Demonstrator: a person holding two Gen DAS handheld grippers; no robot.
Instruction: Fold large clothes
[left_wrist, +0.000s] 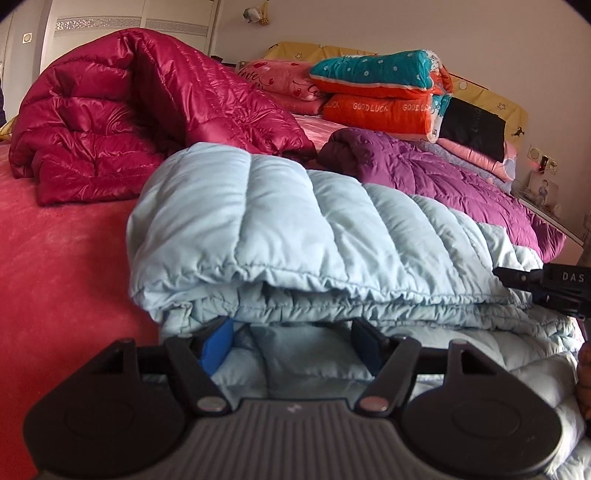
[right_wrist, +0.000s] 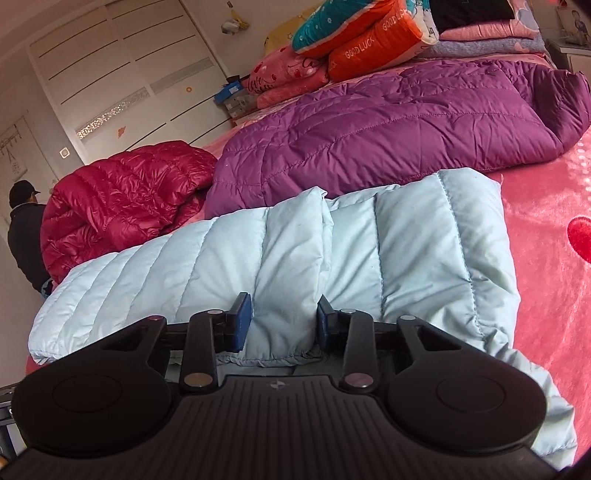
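While your two grippers work at the near edge, the pale blue down jacket (left_wrist: 295, 229) lies folded on the pink bedspread (left_wrist: 62, 266), its long axis running across both views, roughly side to side along the bed's near edge, with the quilted channels crossing that axis. One rounded folded end points toward the left of the left wrist view; in the right wrist view the opposite end (right_wrist: 461, 240) sits toward the right, beside a bare stretch of bedspread. Your left gripper (left_wrist: 295, 343) stands wide, its blue-padded fingers (left_wrist: 218, 347) pushed under the lip of the upper fold, straddling the lower layer; whether the pads press on cloth cannot be told. Your right gripper (right_wrist: 283, 319) has its jaws drawn in against a puffed panel at the jacket's near hem, both pads (right_wrist: 242, 319) pressing the fabric between them. Just behind the blue jacket lies a purple down jacket (right_wrist: 369, 140), touching it along the far side, and a shiny crimson down jacket (left_wrist: 110, 110) sits heaped to the left. Folded quilts (left_wrist: 380, 92) are stacked at the head of the bed.
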